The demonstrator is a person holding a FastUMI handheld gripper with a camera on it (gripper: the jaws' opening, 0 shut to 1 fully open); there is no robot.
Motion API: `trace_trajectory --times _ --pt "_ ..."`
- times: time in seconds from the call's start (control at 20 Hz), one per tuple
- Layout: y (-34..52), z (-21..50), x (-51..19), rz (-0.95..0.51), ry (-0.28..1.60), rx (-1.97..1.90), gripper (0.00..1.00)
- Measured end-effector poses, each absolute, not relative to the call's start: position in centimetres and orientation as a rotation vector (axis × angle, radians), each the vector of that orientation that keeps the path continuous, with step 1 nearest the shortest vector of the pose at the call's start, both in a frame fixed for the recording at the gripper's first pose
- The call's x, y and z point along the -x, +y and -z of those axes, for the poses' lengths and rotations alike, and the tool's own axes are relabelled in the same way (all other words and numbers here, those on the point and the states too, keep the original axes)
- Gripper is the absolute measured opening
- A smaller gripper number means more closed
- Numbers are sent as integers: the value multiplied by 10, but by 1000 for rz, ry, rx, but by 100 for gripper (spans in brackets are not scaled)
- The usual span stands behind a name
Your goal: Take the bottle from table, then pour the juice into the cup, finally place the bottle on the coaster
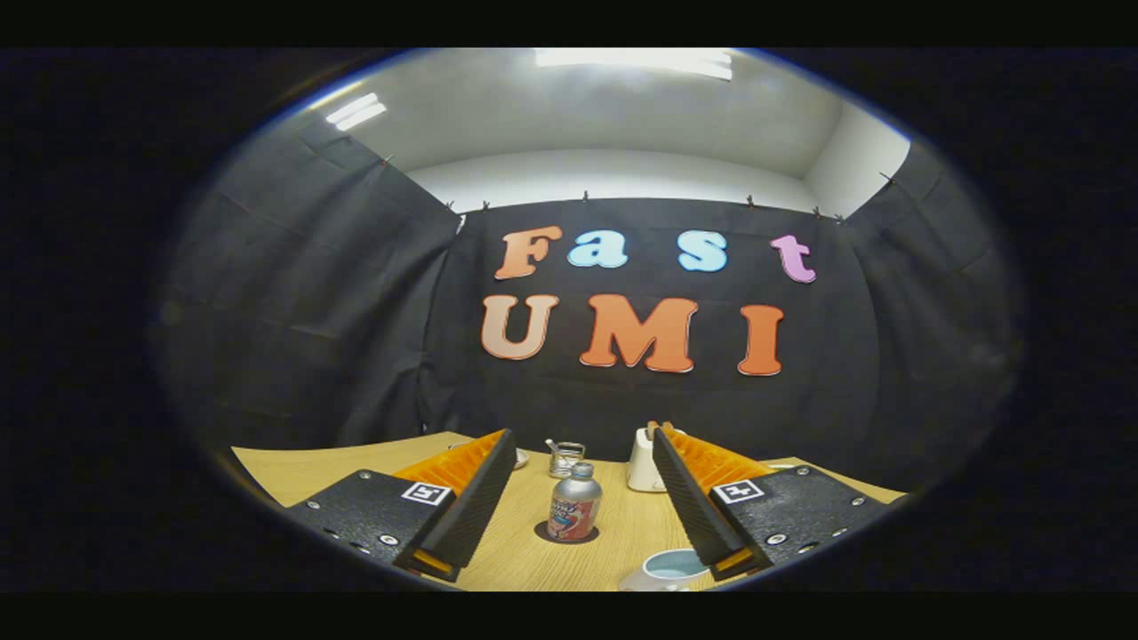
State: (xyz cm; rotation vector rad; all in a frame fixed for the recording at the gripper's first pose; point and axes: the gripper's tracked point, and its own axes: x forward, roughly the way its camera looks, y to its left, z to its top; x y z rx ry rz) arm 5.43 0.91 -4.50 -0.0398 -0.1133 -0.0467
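Two fingers of the tool (582,498) reach forward over a light wooden worktop (622,542), and they stand wide apart, so the tool is released and presses on nothing. Between the fingers, a little ahead of them, stands the bottle (573,504). It is small and metallic, with a grey cap and a label of red and white, and it is upright. Its base sits on a dark round coaster (566,533), which shows as a thin ring around the bottom of the bottle. Neither finger touches the bottle; there is free worktop on both sides of it.

Near the right finger, close to its lower part, lies a cup (669,569) with a pale blue inside and a white outside; only one part of it can be seen, and I cannot tell if there is liquid in it. Beyond the bottle, farther on the worktop, stands a small glass jar (565,458) with something metallic in it. To the right of this jar, just behind the tip of the right finger, stands a white container (642,462); the finger hides part of it. Behind the worktop hangs the black cloth wall (311,311) of the booth, and above it a pale ceiling (613,116) with bright lamps.
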Motion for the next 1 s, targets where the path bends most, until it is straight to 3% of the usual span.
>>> trace_trajectory --times 1.0 --pt "-85 37 -26 142 -194 -77 92"
